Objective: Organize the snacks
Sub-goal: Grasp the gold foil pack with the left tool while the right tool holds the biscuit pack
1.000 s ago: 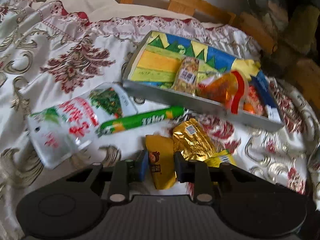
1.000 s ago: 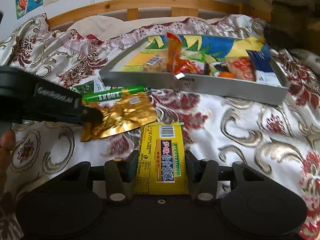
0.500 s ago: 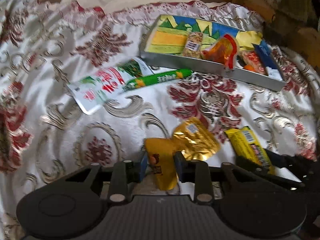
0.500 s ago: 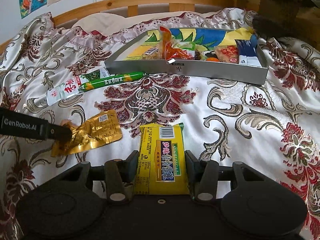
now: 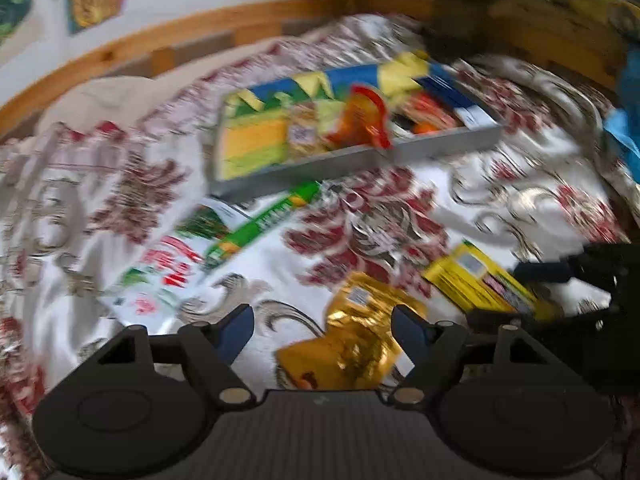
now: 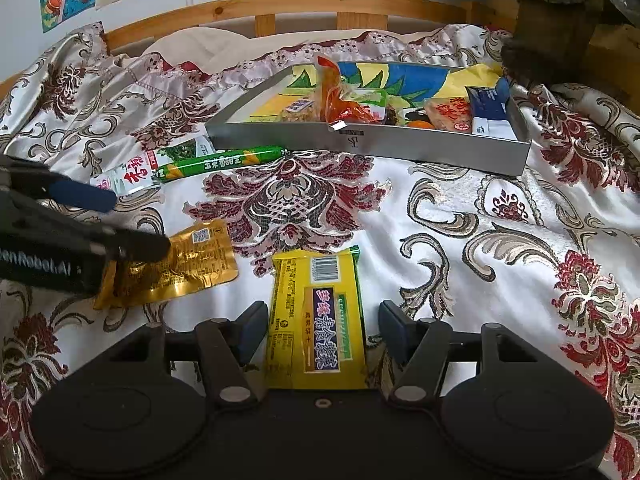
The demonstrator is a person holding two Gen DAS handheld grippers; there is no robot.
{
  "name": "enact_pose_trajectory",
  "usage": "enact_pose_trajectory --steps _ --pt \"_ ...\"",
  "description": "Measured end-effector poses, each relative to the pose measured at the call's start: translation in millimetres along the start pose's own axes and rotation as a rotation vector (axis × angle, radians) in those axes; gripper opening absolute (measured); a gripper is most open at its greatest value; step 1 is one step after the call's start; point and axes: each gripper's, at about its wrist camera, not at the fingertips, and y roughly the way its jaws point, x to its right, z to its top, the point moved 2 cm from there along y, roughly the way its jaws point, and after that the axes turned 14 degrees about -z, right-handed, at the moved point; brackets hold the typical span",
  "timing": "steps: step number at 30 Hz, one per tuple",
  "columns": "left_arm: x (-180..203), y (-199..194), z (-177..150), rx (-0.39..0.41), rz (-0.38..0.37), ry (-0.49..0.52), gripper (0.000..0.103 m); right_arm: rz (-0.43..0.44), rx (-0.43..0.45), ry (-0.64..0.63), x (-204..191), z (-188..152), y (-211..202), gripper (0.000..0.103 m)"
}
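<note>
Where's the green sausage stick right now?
In the right wrist view, the green sausage stick lies on the bedspread, left of centre, just in front of the grey tray's near-left corner, overlapping the white snack pouch.

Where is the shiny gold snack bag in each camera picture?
Left wrist view: the gold snack bag lies low in the middle, between the open left tongs, a bit right of centre.
Right wrist view: it lies at the left, its near end under the left tongs.
Shared landmark: the grey tray of snacks lies farther up the bed in both.
</note>
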Motion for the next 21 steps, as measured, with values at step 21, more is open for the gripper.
enact_pose_trajectory --steps 21 --pt "6.0 20.2 -9.5 -0.141 -0.031 0.005 0.045 -0.006 0.006 -0.070 -6.6 -1.8 3.3 0.050"
